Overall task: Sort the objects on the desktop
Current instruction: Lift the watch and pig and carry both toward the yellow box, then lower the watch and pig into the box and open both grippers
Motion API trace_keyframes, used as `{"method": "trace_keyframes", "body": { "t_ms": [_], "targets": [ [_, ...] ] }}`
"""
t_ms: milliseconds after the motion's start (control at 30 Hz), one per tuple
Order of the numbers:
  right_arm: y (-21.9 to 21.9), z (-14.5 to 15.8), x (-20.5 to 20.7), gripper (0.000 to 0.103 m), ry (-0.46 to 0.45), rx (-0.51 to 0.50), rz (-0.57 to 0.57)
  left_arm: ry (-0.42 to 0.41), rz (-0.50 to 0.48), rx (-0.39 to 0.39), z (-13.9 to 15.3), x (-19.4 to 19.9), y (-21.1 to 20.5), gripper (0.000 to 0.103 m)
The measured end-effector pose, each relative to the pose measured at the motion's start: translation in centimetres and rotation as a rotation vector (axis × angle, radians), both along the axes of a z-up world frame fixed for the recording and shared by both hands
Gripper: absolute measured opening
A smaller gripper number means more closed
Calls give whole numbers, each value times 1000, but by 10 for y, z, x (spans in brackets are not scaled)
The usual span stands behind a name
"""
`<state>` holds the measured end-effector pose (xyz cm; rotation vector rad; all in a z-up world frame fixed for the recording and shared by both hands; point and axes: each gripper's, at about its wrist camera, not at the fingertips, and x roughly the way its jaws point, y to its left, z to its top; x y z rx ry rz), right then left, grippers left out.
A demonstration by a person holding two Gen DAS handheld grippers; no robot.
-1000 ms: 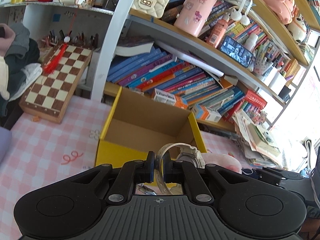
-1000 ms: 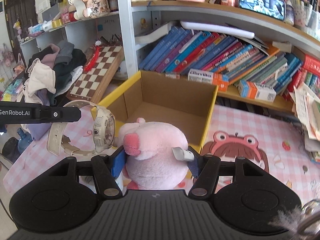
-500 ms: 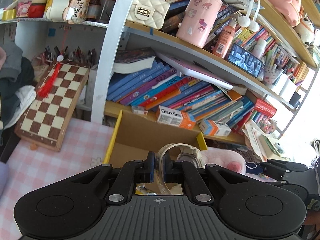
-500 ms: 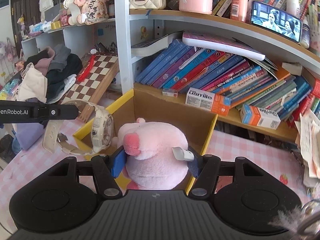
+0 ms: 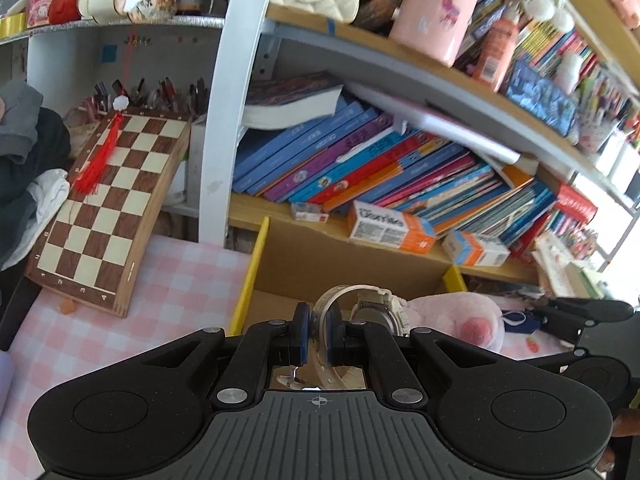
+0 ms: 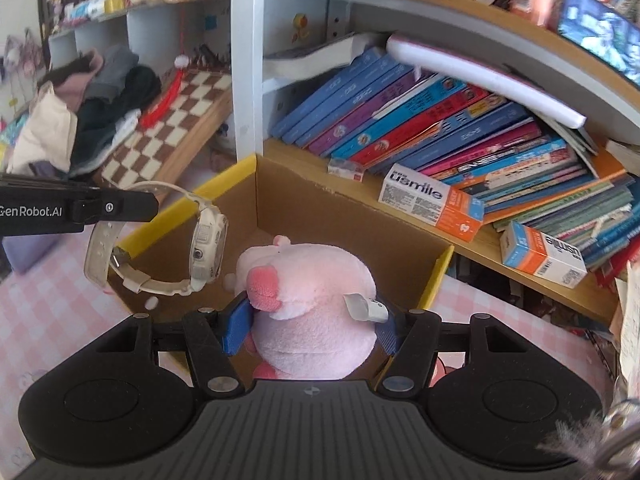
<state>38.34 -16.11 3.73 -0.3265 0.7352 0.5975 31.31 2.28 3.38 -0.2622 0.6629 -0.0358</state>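
Observation:
My left gripper is shut on the strap of a cream wristwatch and holds it over the open cardboard box with yellow flaps. In the right wrist view the watch hangs from the left gripper's fingers above the box's left side. My right gripper is shut on a pink plush pig and holds it over the box. The pig also shows in the left wrist view, to the right of the watch.
A bookshelf with leaning books and small cartons stands right behind the box. A wooden chessboard leans at the left on the pink checked tablecloth. Clothes are piled further left.
Both grippers have moved forward with their loads, from the box's near side to above its inside. The shelf is now closer.

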Motion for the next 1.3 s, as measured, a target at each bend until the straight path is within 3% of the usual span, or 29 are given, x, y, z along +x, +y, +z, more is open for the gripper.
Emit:
{"method": "trace_keyframes", "body": {
  "t_ms": [333, 733, 1100, 1300],
  "targets": [
    [28, -40, 36, 60, 54, -123, 112, 72, -32, 84, -28, 31, -8, 7],
    [49, -65, 50, 61, 84, -228, 227, 114, -80, 262, -50, 52, -25, 7],
    [57, -77, 57, 65, 102, -271, 261, 147, -61, 279, -59, 62, -18, 7],
    [56, -77, 58, 67, 102, -277, 258, 154, -63, 293, -61, 61, -19, 20]
  ]
}}
